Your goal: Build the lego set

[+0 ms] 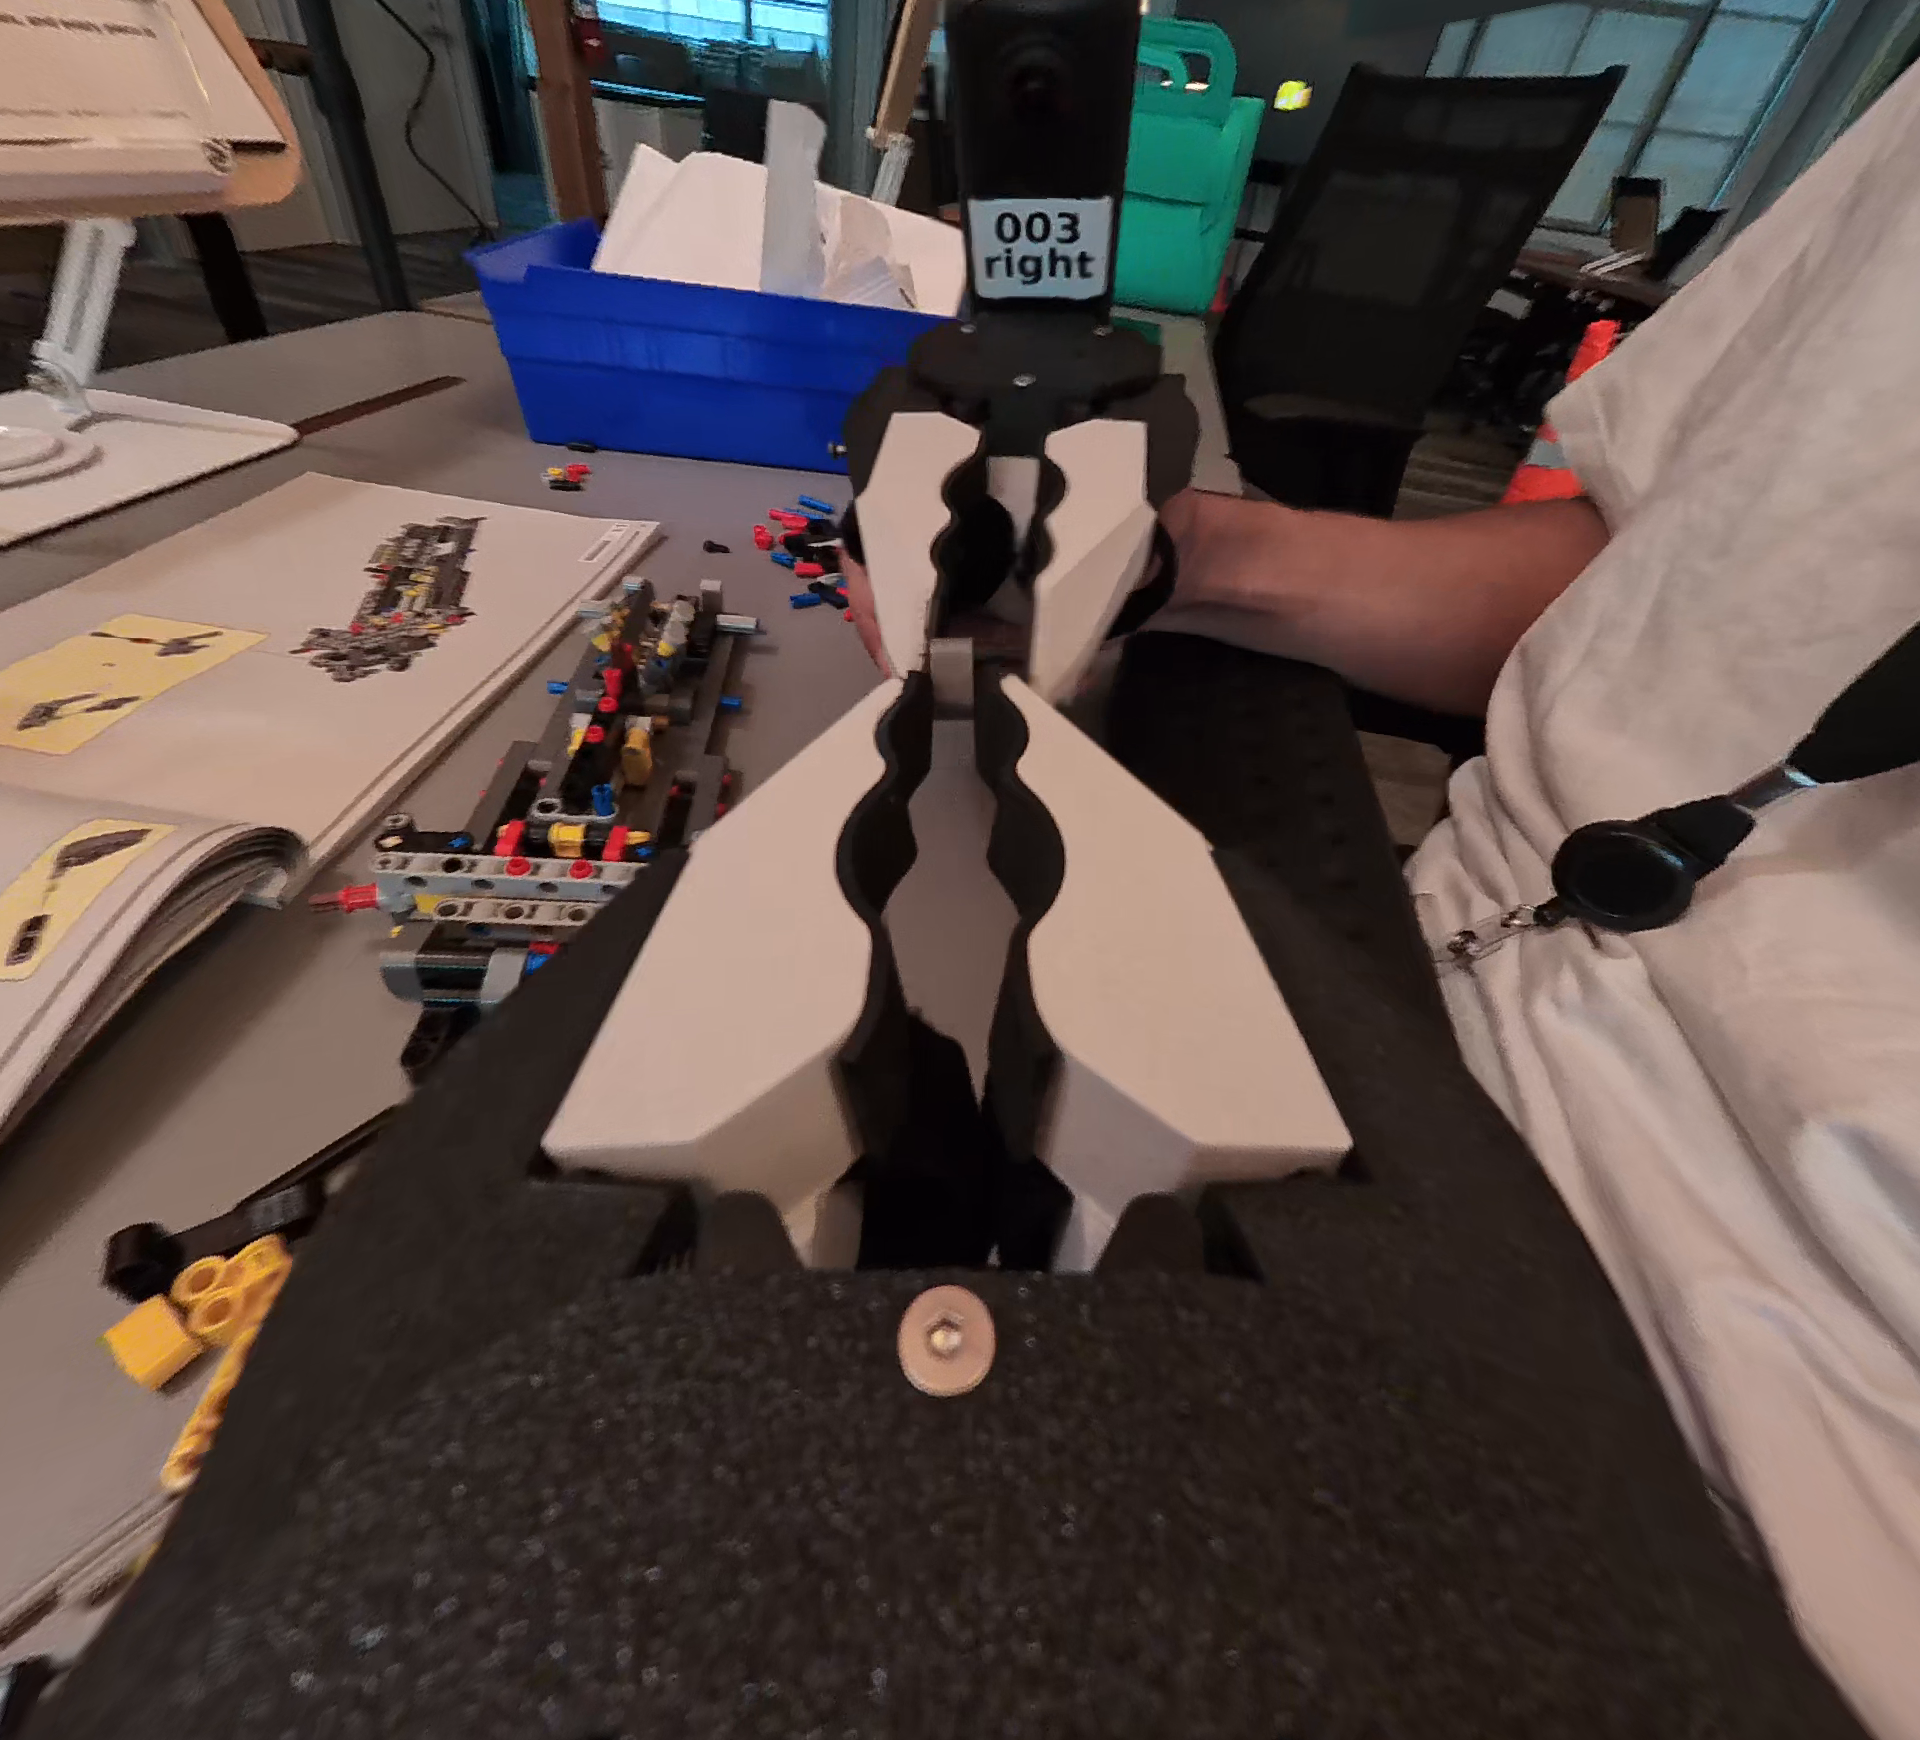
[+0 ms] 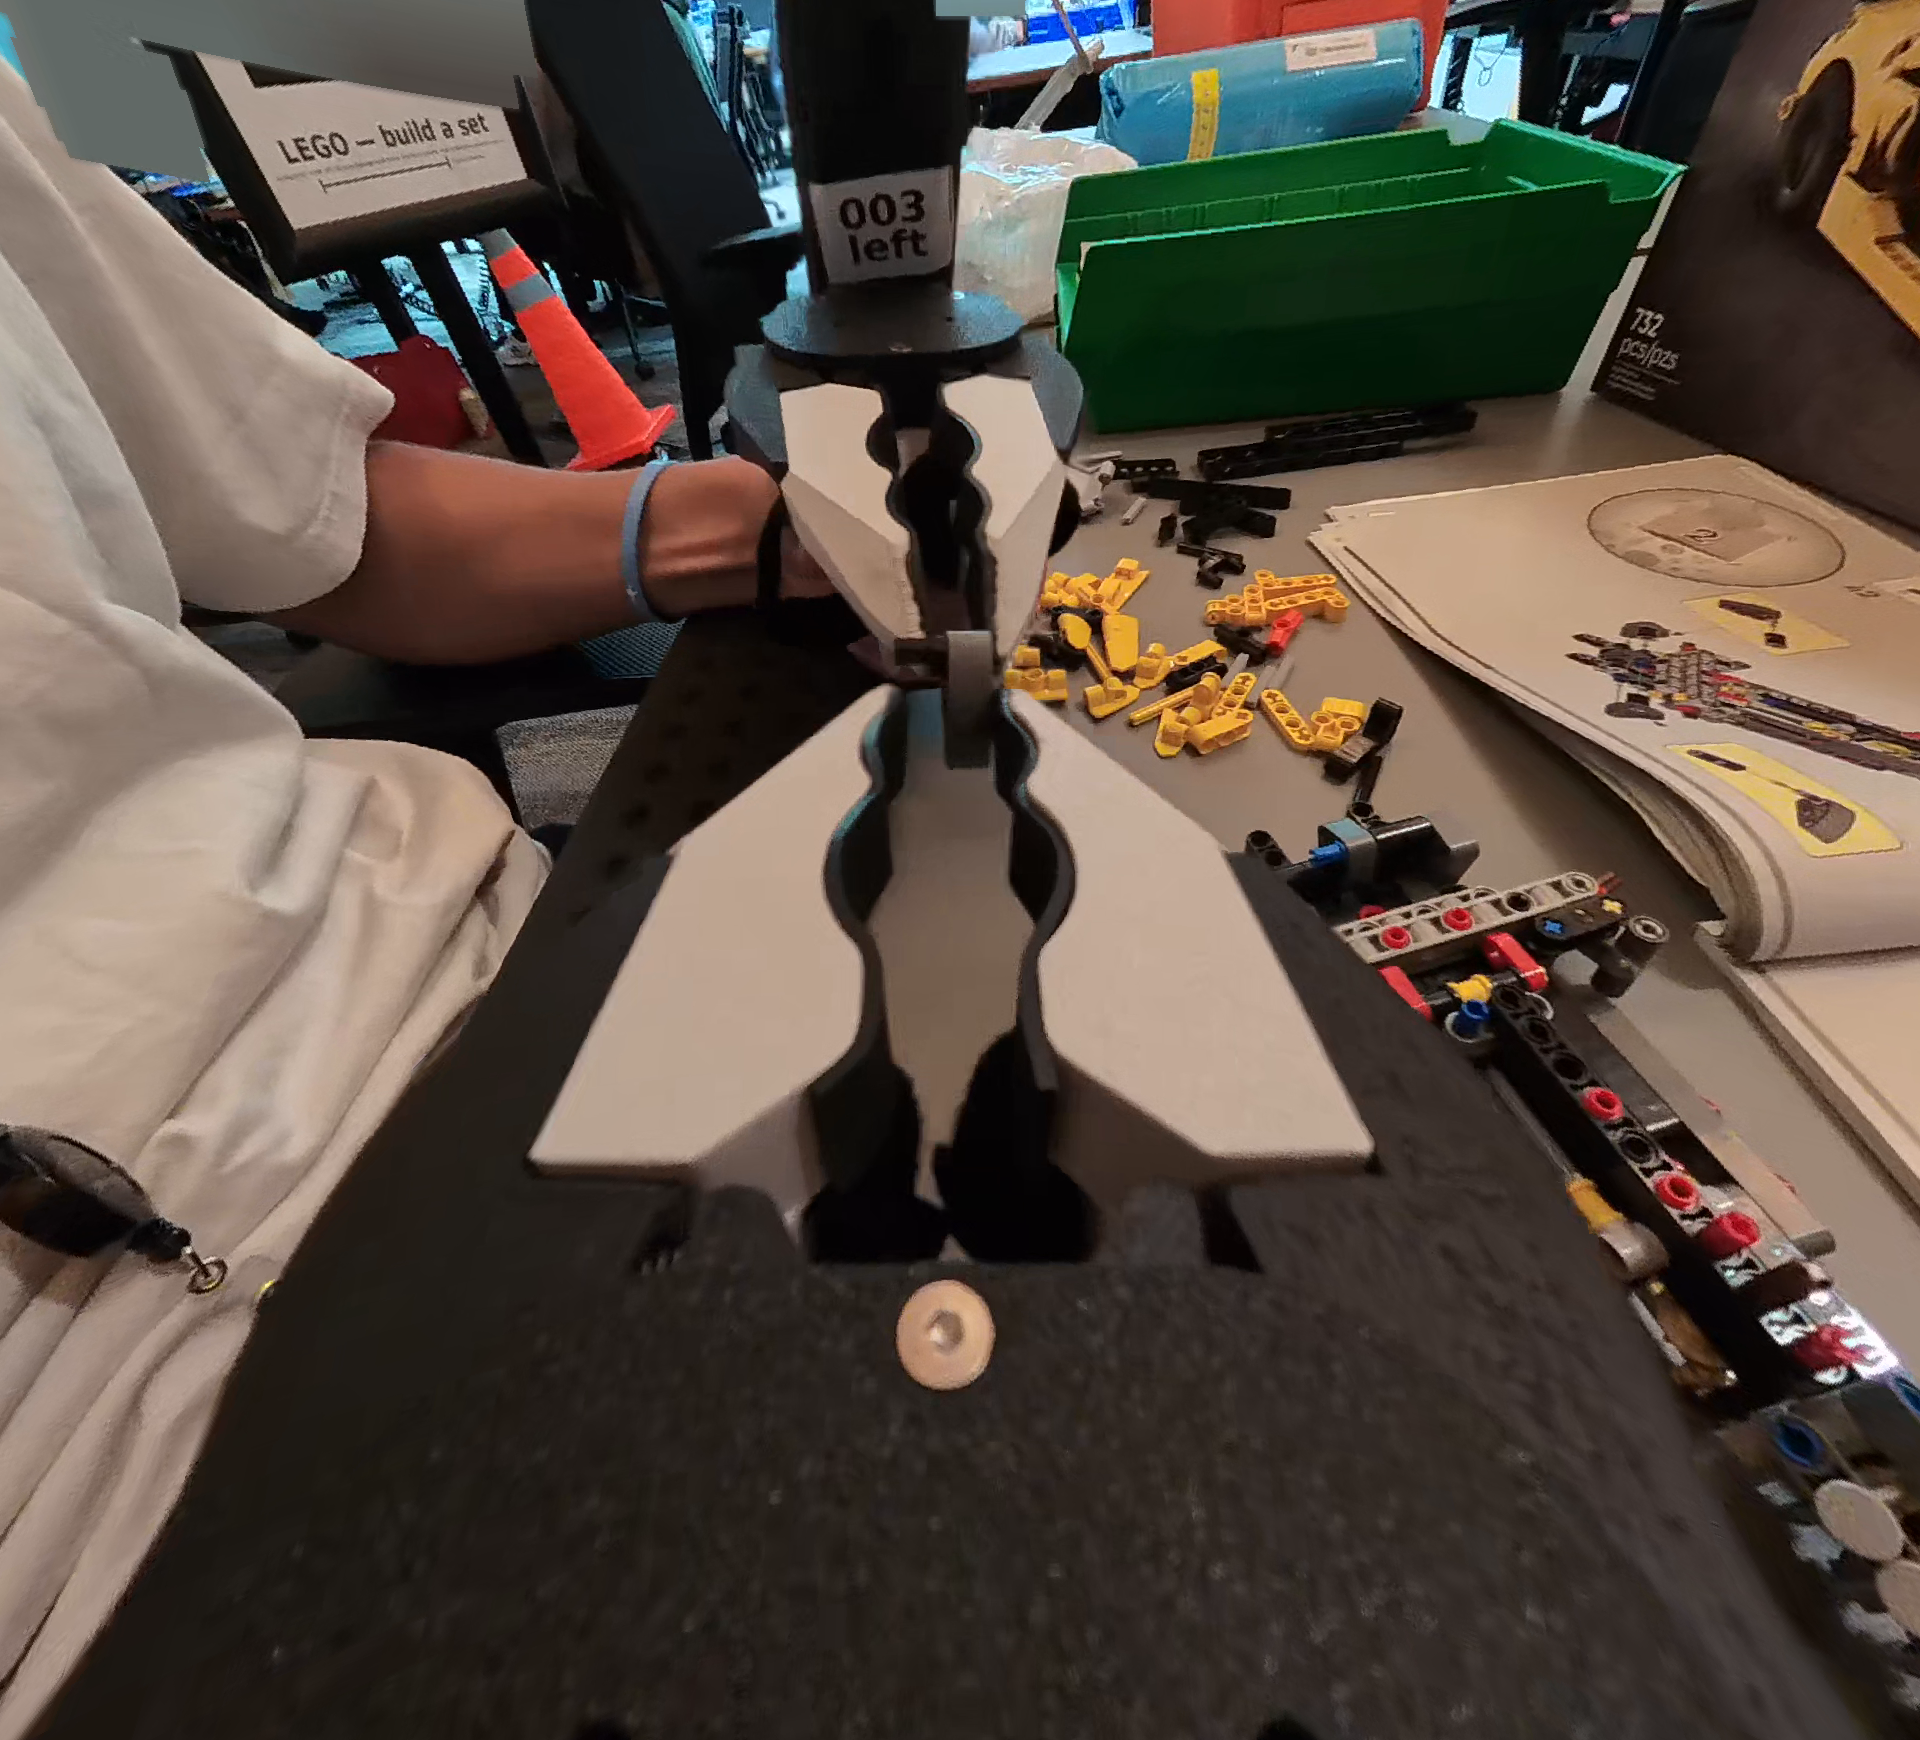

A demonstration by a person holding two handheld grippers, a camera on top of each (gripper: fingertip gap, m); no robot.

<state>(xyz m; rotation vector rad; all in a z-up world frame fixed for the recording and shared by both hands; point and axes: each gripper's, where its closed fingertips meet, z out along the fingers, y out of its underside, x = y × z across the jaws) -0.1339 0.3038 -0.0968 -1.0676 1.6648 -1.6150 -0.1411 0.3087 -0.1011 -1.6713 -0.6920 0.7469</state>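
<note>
Both grippers are raised above the desk (image 2: pixel 1538 464), tip to tip, in front of a person in a white shirt (image 1: pixel 1714 1015).

Left gripper (image 1: pixel 948 682): jaws narrow, closed on a small grey lego piece (image 1: pixel 951 674) at the tips. In the right wrist view the same grey piece (image 2: pixel 968 688) sits between the two sets of tips, with a short dark pin (image 2: pixel 916 653) projecting from its side towards the left gripper (image 2: pixel 951 625).

Right gripper (image 2: pixel 951 703): jaws narrow, tips against the grey piece. The right gripper (image 1: pixel 961 641) appears opposite in the left wrist view, meeting the piece from the far side. Which gripper bears the load cannot be told; both pinch at the same point.

Partly built lego chassis (image 1: pixel 592 786): lies flat on the desk, a long black and grey frame with red, blue and yellow pins, just beside the open instruction booklet (image 1: pixel 260 682). In the right wrist view the chassis (image 2: pixel 1558 1046) runs below and to the right of the jaws, next to the booklet (image 2: pixel 1662 651).

Loose parts: a pile of yellow pieces (image 2: pixel 1195 662) and black beams (image 2: pixel 1330 438) on the desk beyond the jaws; small red and blue pins (image 1: pixel 800 547) near a blue bin (image 1: pixel 686 360). A green bin (image 2: pixel 1330 277) and the set's box (image 2: pixel 1808 163) stand at the back of the desk.
</note>
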